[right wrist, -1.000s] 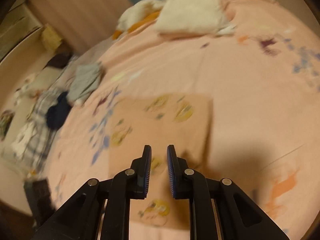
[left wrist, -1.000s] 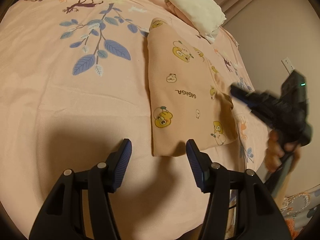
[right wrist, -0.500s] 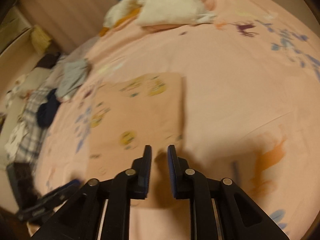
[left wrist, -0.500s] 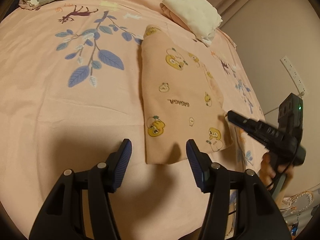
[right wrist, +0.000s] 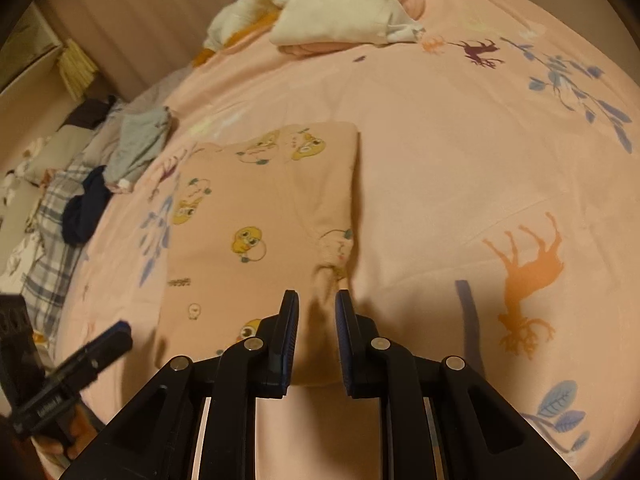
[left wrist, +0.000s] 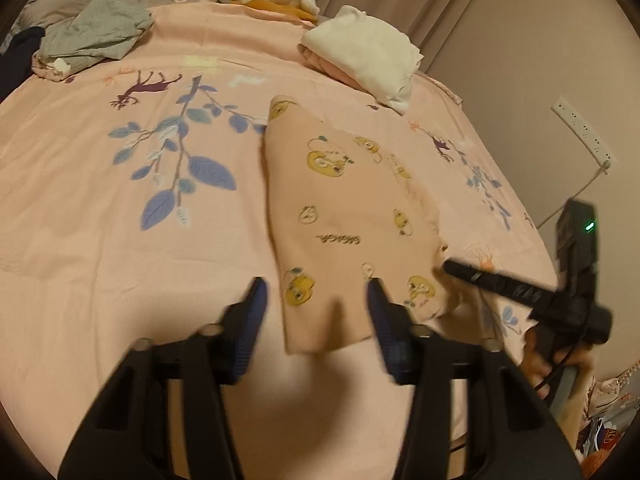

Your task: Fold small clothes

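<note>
Soft matt cloth garment point(right wrist: 256, 216) on smooth printed cotton-like bedsheet point(right wrist: 460, 152); tongs point(right wrist: 317, 328) matt black plastic

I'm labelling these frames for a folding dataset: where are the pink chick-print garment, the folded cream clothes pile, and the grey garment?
pink chick-print garment point(left wrist: 340, 216): left wrist view, middle of its folded top face.
folded cream clothes pile point(left wrist: 366, 50): left wrist view, top cream layer.
grey garment point(left wrist: 98, 30): left wrist view, centre of crumpled fabric.

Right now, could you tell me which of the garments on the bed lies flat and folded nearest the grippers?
The peach cartoon-print garment, flat just ahead of the left gripper. The cream garment and grey garment lie bunched farther back.
</note>
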Tool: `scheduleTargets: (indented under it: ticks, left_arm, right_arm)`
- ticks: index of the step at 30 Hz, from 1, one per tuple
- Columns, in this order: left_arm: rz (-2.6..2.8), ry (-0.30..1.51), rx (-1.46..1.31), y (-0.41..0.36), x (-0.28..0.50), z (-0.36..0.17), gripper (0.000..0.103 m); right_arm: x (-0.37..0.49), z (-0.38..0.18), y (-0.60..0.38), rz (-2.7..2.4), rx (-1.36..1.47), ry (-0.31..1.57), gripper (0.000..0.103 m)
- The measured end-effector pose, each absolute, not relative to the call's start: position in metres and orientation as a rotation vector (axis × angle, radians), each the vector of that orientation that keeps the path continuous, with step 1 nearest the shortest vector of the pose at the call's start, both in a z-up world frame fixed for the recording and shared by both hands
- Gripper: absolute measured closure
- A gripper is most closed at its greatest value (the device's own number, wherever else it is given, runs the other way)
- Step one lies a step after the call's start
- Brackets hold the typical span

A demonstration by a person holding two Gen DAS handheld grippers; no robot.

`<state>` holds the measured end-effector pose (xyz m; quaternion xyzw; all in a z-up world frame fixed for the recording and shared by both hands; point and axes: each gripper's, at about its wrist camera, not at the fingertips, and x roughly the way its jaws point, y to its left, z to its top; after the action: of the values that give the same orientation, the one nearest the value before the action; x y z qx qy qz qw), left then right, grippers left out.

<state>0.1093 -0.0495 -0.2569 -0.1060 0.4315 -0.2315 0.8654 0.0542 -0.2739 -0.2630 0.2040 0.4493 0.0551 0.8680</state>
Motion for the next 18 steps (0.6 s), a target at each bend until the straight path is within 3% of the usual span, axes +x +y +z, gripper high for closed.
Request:
scheduleTargets:
  ticks: [2,4,11,18]
  left_arm:
    - [-0.478,0.918,-0.221,-0.054,0.114,-0.263,0.088]
    - [-0.441,0.938,-0.204,-0.059,0.118,-0.271,0.095]
    - [-0.424,0.921,-0.173,-0.07,0.127,-0.269,0.094]
    - [-0.47,0.881,-0.208,-0.096,0.19,-0.252,0.092]
  right_arm:
    - [0.062,-0.279,-0.275,0.083,0.418,0.995,0.085]
    - [0.062,-0.29,-0.275,0.08,0.424,0.995,0.085]
    - [0.067,-0.29,-0.278,0.098,0.42,0.997,0.085]
    - [0.054,-0.288,-0.277,0.095,0.362,0.969,0.085]
